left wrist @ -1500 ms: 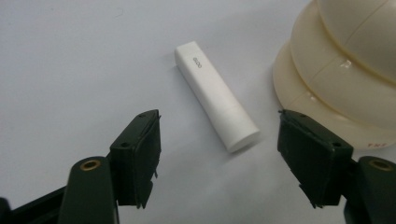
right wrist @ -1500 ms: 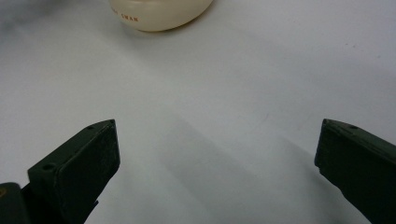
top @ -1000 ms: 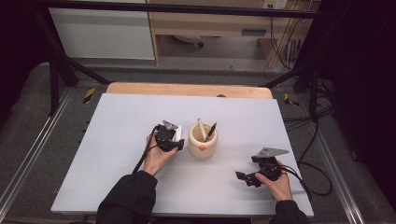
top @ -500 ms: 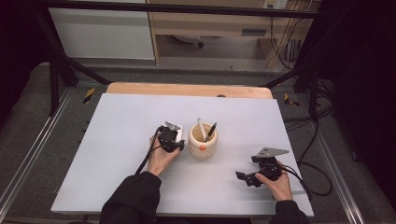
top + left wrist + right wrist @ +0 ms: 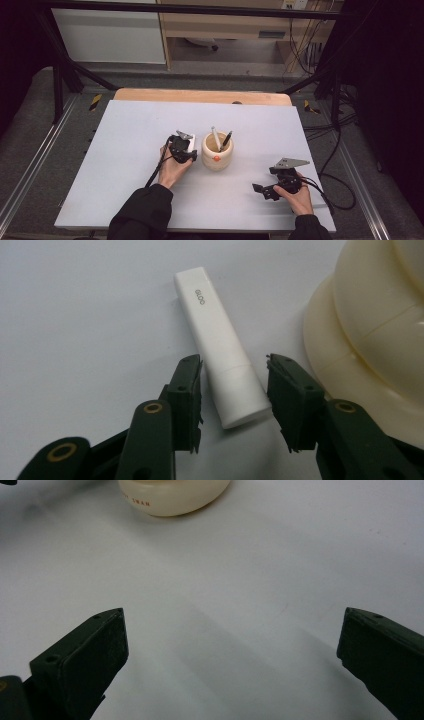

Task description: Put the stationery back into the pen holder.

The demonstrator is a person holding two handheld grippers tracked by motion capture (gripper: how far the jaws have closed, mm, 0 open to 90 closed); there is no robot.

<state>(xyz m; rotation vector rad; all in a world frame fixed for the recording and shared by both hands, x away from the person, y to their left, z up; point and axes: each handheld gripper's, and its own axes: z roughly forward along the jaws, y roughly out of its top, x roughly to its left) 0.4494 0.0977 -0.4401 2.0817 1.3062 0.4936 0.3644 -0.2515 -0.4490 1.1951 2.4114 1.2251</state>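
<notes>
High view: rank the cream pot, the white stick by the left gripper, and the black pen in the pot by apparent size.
1. cream pot
2. black pen, visible part only
3. white stick, mostly hidden behind the left gripper, so the last two are unsure.

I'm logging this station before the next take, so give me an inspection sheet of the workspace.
Surface: white table top, bare around the work; wooden edge at the far side.
Job's things: white tube lying flat beside the cream holder, a gap between them; the holder has a white pen and a black pen standing in it.
Clutter: nothing seen.
Grippers: left tongs straddle the tube's near end, having just closed in, pads not yet pressing; right tongs wide open over bare table.
Cables: a black cable trails from the right tongs off the table's right edge.
Surroundings: dark frame, grey floor, white cabinet behind.
</notes>
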